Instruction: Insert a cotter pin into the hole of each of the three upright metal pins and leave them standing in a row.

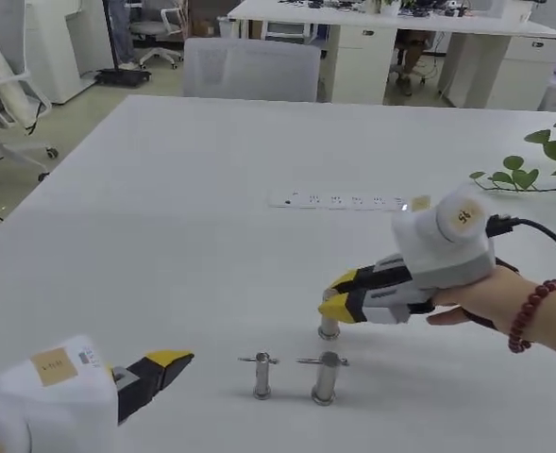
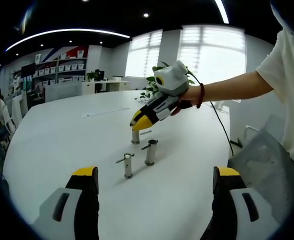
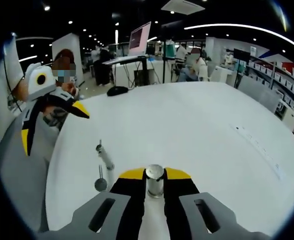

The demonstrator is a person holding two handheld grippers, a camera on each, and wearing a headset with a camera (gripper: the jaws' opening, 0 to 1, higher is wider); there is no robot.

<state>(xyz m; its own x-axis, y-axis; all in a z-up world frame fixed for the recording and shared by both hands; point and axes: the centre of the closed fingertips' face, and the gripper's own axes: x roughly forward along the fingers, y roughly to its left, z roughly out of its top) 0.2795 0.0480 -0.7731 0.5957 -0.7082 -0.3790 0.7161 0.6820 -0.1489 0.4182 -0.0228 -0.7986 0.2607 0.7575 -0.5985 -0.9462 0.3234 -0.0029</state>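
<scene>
Three upright metal pins stand near the front of the white table [image 1: 164, 208]. The front two, one [image 1: 262, 375] and another [image 1: 326, 377], each carry a thin cotter pin through the top. The third pin [image 1: 328, 327] stands just behind them. My right gripper [image 1: 339, 294] is shut on its top; in the right gripper view this pin [image 3: 154, 180] sits between the yellow-tipped jaws. A thin sliver beside this pin [image 2: 135, 136] may be a cotter pin; I cannot tell. My left gripper [image 2: 155, 175] is open, low at the front left [image 1: 160, 370], well apart from the pins.
A white power strip [image 1: 344, 200] lies across the table's middle. A green plant [image 1: 542, 160] reaches in at the right edge. A grey chair [image 1: 251, 68] stands at the far side, and a mesh chair [image 2: 266, 165] is close on the right gripper's side.
</scene>
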